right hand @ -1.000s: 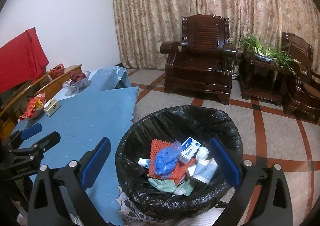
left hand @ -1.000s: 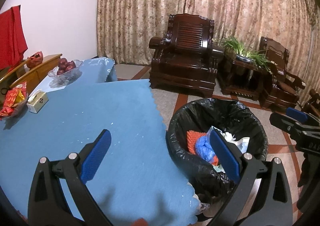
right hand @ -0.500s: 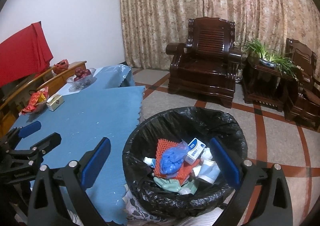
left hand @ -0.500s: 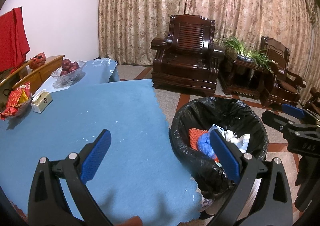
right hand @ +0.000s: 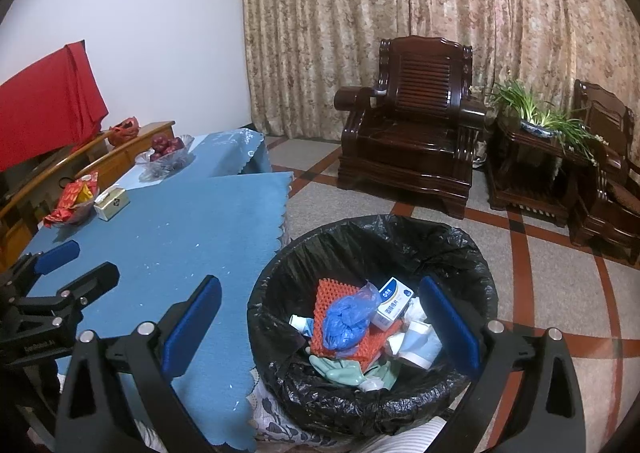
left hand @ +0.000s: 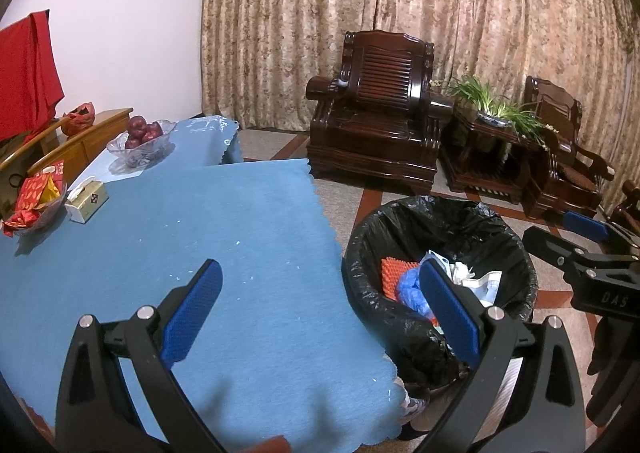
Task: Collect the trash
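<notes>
The left gripper [left hand: 320, 309] is spread wide and empty above the blue surface [left hand: 168, 253], just left of the bin [left hand: 516, 253], where trash [left hand: 408, 285] lies inside. In the right wrist view, the right gripper [right hand: 320, 317] is likewise wide open and empty over the bin [right hand: 472, 253], with a glove [right hand: 346, 319], box [right hand: 394, 303] and other trash in it.

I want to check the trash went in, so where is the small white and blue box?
In the right wrist view, the box lies inside the black-lined bin, right of the blue glove on the orange mat.
</notes>
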Demonstrator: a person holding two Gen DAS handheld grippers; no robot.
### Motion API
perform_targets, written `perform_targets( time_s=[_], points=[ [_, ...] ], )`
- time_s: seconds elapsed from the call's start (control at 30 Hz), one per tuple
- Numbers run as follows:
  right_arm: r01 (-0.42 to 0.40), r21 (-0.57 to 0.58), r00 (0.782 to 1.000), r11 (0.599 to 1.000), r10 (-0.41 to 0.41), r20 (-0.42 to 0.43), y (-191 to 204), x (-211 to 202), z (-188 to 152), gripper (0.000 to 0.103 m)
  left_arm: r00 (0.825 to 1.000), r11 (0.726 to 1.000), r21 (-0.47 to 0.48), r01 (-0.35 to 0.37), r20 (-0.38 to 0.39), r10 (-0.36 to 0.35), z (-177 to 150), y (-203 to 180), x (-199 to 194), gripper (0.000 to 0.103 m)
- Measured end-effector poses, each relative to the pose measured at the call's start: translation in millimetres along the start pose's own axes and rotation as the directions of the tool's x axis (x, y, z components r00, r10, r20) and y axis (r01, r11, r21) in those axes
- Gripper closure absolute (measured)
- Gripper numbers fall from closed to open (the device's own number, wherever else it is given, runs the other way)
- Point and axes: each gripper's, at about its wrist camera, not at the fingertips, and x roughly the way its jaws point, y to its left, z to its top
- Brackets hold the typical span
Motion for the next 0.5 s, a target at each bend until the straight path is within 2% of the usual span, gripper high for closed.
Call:
perform_targets(
  time_s=[0.5],
  points=[
    [0.001, -0.004, 1.0, 1.0, -0.001, 0.001, 3.3, -0.1, -0.5, 0.006, 1.0, 1.0, -0.001, -0.002, 0.0, 0.002, 3.1, 0.9, 1.1, 0.007]
  ],
)
